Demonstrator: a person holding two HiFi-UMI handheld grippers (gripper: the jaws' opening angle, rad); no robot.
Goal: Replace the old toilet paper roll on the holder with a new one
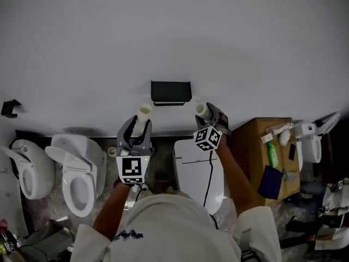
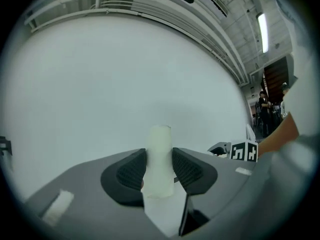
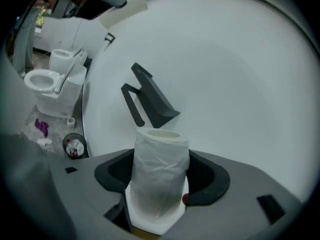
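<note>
A black toilet paper holder [image 1: 170, 93] hangs empty on the white wall; it also shows in the right gripper view [image 3: 150, 101]. My left gripper [image 1: 139, 129] is below and left of it, shut on a thin pale tube [image 1: 144, 113] that sticks out past the pads. The left gripper view shows that tube [image 2: 159, 159] pinched between the jaws of the left gripper [image 2: 159, 173]. My right gripper [image 1: 206, 113] is below and right of the holder, shut on a slim toilet paper roll [image 1: 201, 109]. The roll [image 3: 160, 176] stands upright between the jaws of the right gripper [image 3: 161, 184], wrapped in white paper.
Below the wall stand a white toilet [image 1: 76, 173], another [image 1: 24, 168] at far left and a closed one [image 1: 199, 168] under my arms. A cardboard box [image 1: 256, 146] at right carries a green bottle [image 1: 272, 154] and blue cloth [image 1: 270, 182]. A small bin [image 3: 74, 145] sits on the floor.
</note>
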